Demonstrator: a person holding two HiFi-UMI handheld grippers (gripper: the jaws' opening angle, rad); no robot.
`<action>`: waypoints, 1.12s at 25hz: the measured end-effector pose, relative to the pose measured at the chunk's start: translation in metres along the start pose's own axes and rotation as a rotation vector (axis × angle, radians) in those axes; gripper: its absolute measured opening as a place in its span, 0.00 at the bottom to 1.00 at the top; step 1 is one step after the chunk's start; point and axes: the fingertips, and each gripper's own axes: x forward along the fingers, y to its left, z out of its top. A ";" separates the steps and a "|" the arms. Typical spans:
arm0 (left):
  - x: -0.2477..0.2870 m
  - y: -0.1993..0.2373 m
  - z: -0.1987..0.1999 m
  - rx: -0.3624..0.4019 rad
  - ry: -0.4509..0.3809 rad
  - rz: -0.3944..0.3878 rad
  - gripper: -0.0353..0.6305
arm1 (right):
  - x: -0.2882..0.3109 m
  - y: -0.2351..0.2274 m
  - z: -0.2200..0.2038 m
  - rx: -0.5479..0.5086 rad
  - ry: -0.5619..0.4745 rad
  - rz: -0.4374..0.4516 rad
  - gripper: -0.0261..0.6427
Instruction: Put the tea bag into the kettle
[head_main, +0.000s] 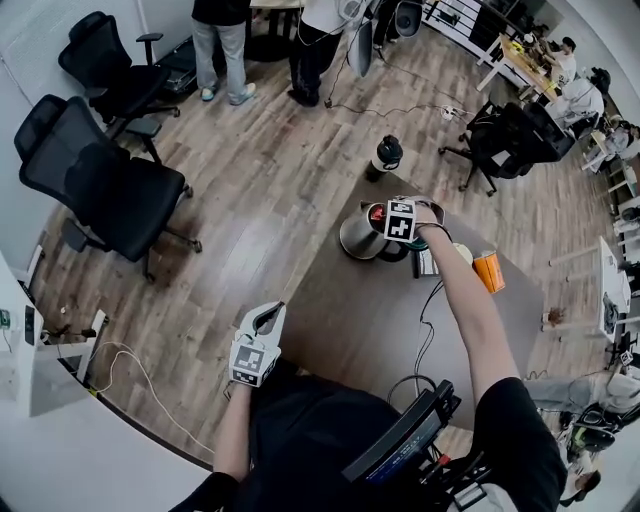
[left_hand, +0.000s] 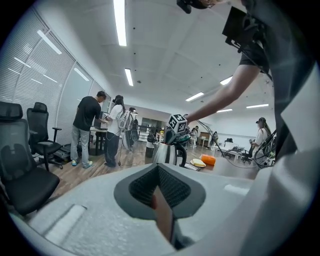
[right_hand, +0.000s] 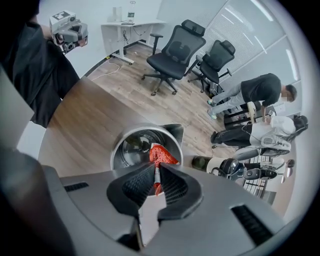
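The steel kettle (head_main: 357, 238) stands open at the far side of the round dark table (head_main: 350, 330). My right gripper (right_hand: 156, 172) points steeply down over its mouth, shut on a red tea bag (right_hand: 161, 154) that hangs just above the kettle's rim (right_hand: 120, 145). In the head view the right gripper (head_main: 388, 226) sits under its marker cube, directly over the kettle. My left gripper (head_main: 270, 312) stays near the table's near left edge, far from the kettle (left_hand: 167, 152). Its jaws (left_hand: 159, 172) look shut with nothing in them.
An orange container (head_main: 488, 270) and a small plate (head_main: 462, 252) sit to the right of the kettle. A dark bottle (head_main: 384, 155) stands beyond it. A cable (head_main: 425, 330) crosses the table. Office chairs (head_main: 100, 180) stand at the left, people (head_main: 225, 50) at the back.
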 end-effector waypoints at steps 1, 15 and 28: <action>-0.002 0.003 0.000 -0.004 0.002 0.008 0.06 | 0.001 -0.002 0.003 -0.004 -0.001 0.002 0.09; -0.019 0.017 -0.009 -0.025 0.025 0.060 0.06 | 0.026 0.005 0.019 -0.092 0.033 0.048 0.09; -0.026 0.021 -0.008 -0.014 0.032 0.068 0.06 | 0.031 0.009 0.020 -0.130 0.065 0.050 0.11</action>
